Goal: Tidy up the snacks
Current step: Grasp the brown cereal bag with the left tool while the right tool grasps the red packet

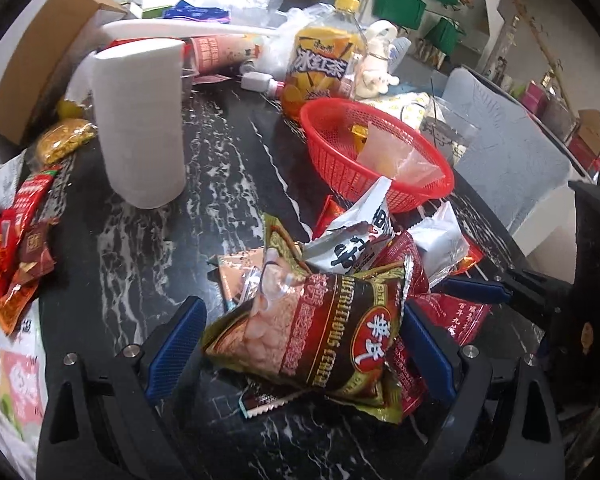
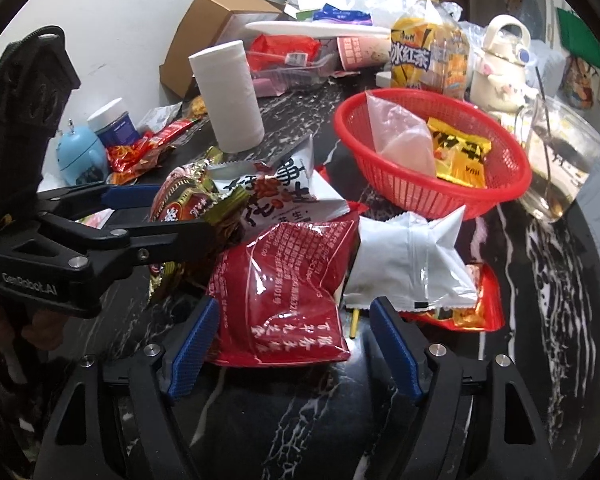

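Snack packets (image 2: pixel 284 280) lie heaped on the dark table, while the red basket (image 2: pixel 432 196) at two o'clock holds two more.

The desk (image 2: pixel 548 280) is black marble with white veins. The mesh basket (image 2: pixel 496 196) is red, with a yellow packet (image 2: pixel 460 152) inside. The cereal bag (image 1: pixel 320 340) is dark red with gold edges. The fingers (image 2: pixel 192 344) have blue pads.

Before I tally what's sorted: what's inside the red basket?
The red basket holds a clear pouch and a yellow packet; the pouch hides whatever lies under it.
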Demonstrator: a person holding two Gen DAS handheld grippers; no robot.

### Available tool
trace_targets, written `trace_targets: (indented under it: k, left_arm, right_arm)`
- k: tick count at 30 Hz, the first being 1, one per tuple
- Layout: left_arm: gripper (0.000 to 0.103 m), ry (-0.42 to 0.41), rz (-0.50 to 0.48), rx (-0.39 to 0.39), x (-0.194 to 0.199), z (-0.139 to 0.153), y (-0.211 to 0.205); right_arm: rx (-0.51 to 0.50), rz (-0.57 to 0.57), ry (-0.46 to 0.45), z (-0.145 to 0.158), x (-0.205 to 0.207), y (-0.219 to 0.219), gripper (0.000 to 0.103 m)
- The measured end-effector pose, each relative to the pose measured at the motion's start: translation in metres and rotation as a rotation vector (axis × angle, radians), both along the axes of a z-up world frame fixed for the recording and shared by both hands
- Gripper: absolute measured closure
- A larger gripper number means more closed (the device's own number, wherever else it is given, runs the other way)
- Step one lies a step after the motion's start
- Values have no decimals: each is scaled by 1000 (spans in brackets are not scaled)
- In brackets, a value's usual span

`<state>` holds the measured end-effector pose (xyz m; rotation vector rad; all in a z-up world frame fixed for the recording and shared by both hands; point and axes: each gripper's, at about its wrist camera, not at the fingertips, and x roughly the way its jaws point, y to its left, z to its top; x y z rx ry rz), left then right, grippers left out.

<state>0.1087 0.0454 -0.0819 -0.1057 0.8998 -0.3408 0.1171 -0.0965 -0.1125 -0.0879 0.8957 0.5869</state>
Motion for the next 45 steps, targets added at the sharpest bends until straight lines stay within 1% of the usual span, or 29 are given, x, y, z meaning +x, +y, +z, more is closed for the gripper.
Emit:
trace_targets:
  k: [4,5,6,7,8,11,13,14,15,16,17,18,19,21,25,29,36,41,43,45]
  left_arm:
    - [7,-8,-20,11,4,-2,-4]
    - [9,-12,-23,9,5,-2,-4]
    - [16,-20,-24,8,4,-2,-5]
    - [31,-24,-28,5,3,-1,-4]
    - [35,-26,-40,-3,3,0,-4]
    - [40,-28,-37,10,0,2,-5]
    - [42,-25,-30,6,-4,4,-3]
    - [42,-23,-28,1,-5,5,-3]
    - [44,-24,-26,-6,-8,7,-2]
    - [44,-25,-24,-8,-11,8,-1]
    - [44,-27,-23,-8,-13,10,-1]
    - [44,-28,-18,-5,-17,11,0]
    - [44,-28,-15,-4,-21,12,0]
    - [44,-24,-9,-6,-27,14,1]
    - [44,-11,-4,-15,-42,16,3]
    - [44,0,-6,1,-60,17,1]
    - [44,45,-46,21,-91,12,-15]
    - [44,72,-58,20,-109,7,-27]
    - [44,72,-56,33,-114,6,-31]
    - [44,62,-51,70,-118,4,-38]
  right_arm:
    - [8,12,9,0,3,2,25]
    - [11,17,10,0,3,3,25]
    - [14,23,13,0,4,4,25]
    - [17,28,16,0,4,5,25]
    - [22,33,18,0,5,6,25]
    - [43,43,33,-2,7,10,25]
    - [57,49,45,-3,8,11,25]
    - [61,54,50,-4,8,11,28]
    - [62,57,53,-4,8,12,29]
    - [66,58,49,-4,7,12,32]
    - [67,59,49,-4,6,12,42]
    - [71,57,49,-3,6,11,49]
    - [75,58,55,-3,5,10,49]
    - [82,59,59,-4,3,9,54]
    - [73,57,45,-1,-7,7,56]
    - [70,60,43,1,-22,0,56]
    - [68,41,49,0,-57,-20,56]
    - [68,20,50,1,-83,-37,55]
    - [72,8,56,1,-90,-45,55]
    - [78,2,71,1,-97,-53,54]
